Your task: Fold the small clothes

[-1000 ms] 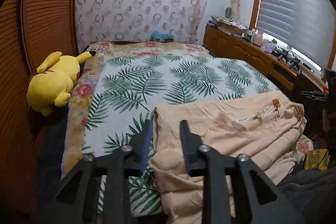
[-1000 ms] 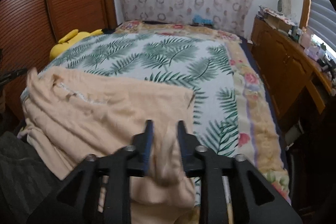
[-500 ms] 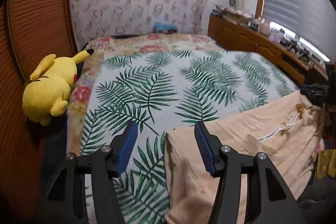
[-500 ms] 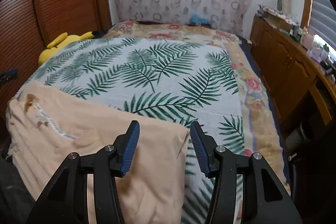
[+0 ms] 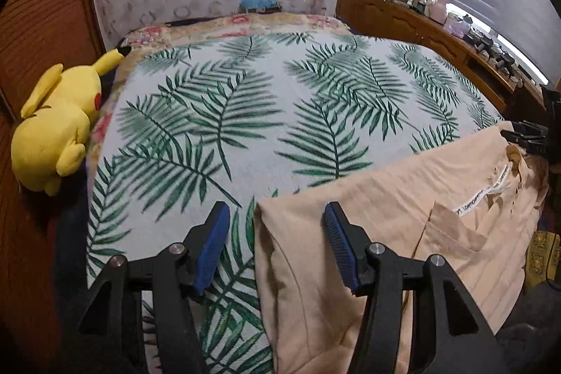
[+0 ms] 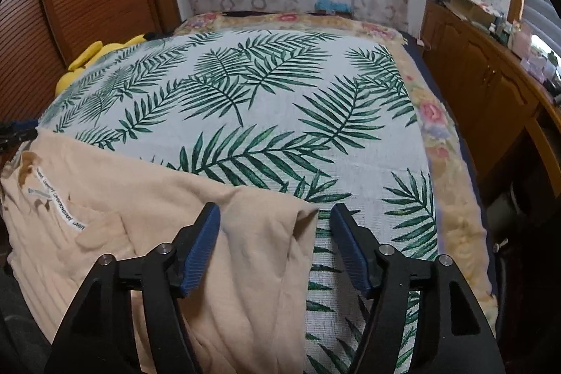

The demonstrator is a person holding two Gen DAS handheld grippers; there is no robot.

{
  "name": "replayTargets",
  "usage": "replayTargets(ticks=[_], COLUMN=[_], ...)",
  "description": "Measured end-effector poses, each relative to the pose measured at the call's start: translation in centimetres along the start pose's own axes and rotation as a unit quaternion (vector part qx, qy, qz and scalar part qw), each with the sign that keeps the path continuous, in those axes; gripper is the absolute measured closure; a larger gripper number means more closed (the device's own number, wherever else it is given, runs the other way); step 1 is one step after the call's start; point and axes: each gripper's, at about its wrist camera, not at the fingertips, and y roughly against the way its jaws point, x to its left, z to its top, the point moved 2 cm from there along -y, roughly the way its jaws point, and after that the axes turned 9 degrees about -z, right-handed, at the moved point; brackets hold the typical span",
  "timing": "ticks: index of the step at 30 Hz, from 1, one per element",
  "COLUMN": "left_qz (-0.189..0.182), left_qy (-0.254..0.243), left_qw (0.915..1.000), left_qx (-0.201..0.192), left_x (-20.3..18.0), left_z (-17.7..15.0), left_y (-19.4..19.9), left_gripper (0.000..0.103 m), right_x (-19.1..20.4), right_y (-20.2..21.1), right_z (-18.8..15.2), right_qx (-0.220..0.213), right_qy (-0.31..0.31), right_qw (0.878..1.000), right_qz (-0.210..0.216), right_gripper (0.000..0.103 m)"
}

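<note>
Peach garment (image 5: 385,216) spread flat along the near edge of the bed (image 5: 280,114), soft and faintly ribbed, with a patch pocket and a white printed label near its waist end. Same garment (image 6: 140,216) in the right view, its squared corner lying on the leaf-print cover (image 6: 280,114).

Left gripper (image 5: 277,244) over the garment's left corner, blue ribbed pads apart, one pad above the cover and the other above the cloth; corner between them but unpressed. Right gripper (image 6: 275,247) over the right corner, jaws opening, the corner lying loose between the pads, neither pad touching it.

Cover: thin white weave printed with green palm fronds, laid over a floral quilt (image 6: 431,128) showing along the far and right edges. Yellow plush toy (image 5: 56,125) at the bed's left edge, rounded and fuzzy. Wooden cabinet (image 6: 484,65) along the right wall, glossy, its top cluttered with small items too small to tell.

A second ago: both grippers nearly closed on the garment's bunched corners, cloth lifted and wrinkled. Now: corners released, cloth lying smooth and square, pads wide, both cameras closer to the bed.
</note>
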Motion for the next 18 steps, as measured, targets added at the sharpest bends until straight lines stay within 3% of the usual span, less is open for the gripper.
replayTargets(ticks=[13,17,18], left_qz=[-0.001,-0.016,-0.015], left_qy=[-0.003,-0.013,-0.019], left_qw=[1.0,0.9997,0.9996], left_qx=[0.008,0.01,0.011], left_x=[-0.1,-0.8,-1.1], left_z=[-0.3,-0.2,-0.2], left_y=[-0.3,-0.2,-0.2], left_gripper=[0.048,0.072,0.078], right_x=[0.1,0.3,0.6], right_y=[0.0,0.1,0.3], right_z=[-0.1,0.0,0.0], right_qx=[-0.001,0.003,0.004], right_qy=[0.002,0.01,0.019], right_qw=[1.0,1.0,1.0], right_qz=[0.0,0.004,0.015], right_gripper=[0.031,0.034,0.048])
